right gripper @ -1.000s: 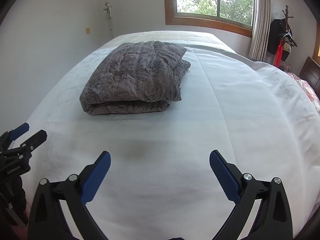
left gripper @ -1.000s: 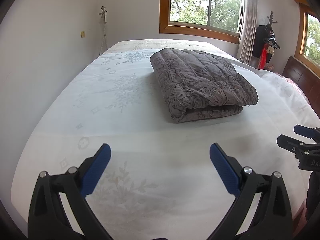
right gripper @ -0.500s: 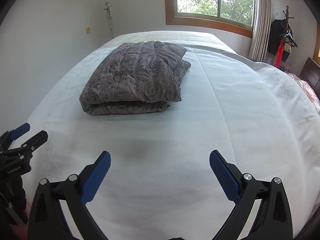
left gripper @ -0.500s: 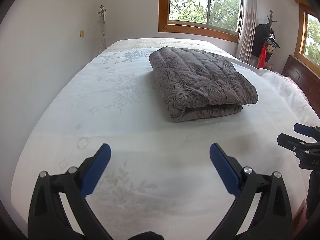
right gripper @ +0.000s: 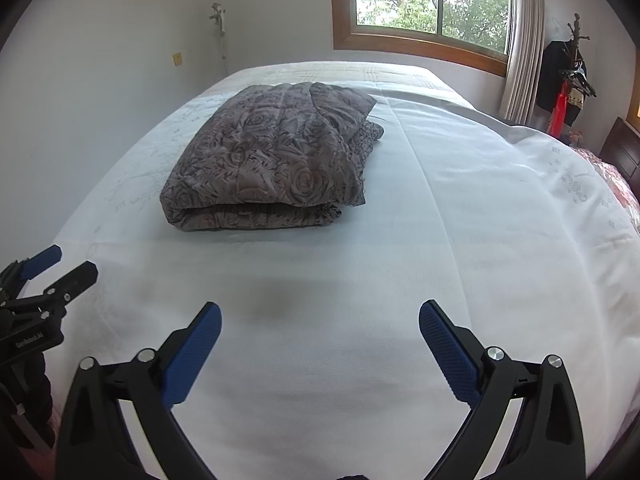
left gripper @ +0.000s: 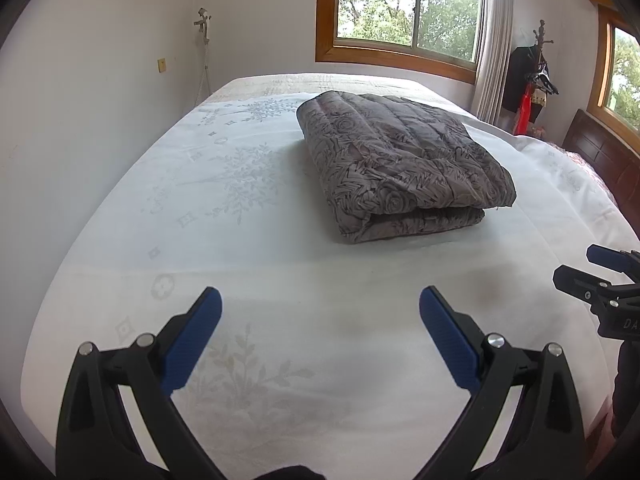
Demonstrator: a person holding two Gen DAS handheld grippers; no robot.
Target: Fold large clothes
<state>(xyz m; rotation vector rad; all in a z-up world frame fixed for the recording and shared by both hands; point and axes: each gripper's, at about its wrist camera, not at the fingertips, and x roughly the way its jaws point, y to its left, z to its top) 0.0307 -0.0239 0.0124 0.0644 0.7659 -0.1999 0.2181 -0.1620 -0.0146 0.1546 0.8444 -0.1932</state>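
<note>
A grey quilted garment with a rose pattern [left gripper: 400, 164] lies folded in a thick rectangle on the white bed [left gripper: 248, 248]; it also shows in the right wrist view [right gripper: 272, 160]. My left gripper [left gripper: 320, 320] is open and empty, above the bed's near part, well short of the garment. My right gripper [right gripper: 320, 332] is open and empty too, likewise short of it. The right gripper shows at the right edge of the left wrist view [left gripper: 600, 276]. The left gripper shows at the left edge of the right wrist view [right gripper: 44, 276].
A white wall [left gripper: 80, 100] runs along the bed's left side. A window [left gripper: 408, 4] with a curtain [left gripper: 486, 40] is behind the bed. A coat stand with clothes [left gripper: 532, 80] and a dark wooden headboard [left gripper: 604, 160] are at the right.
The left wrist view has shifted slightly, so the garment sits a little lower in it. Both grippers stay open and the garment has not moved.
</note>
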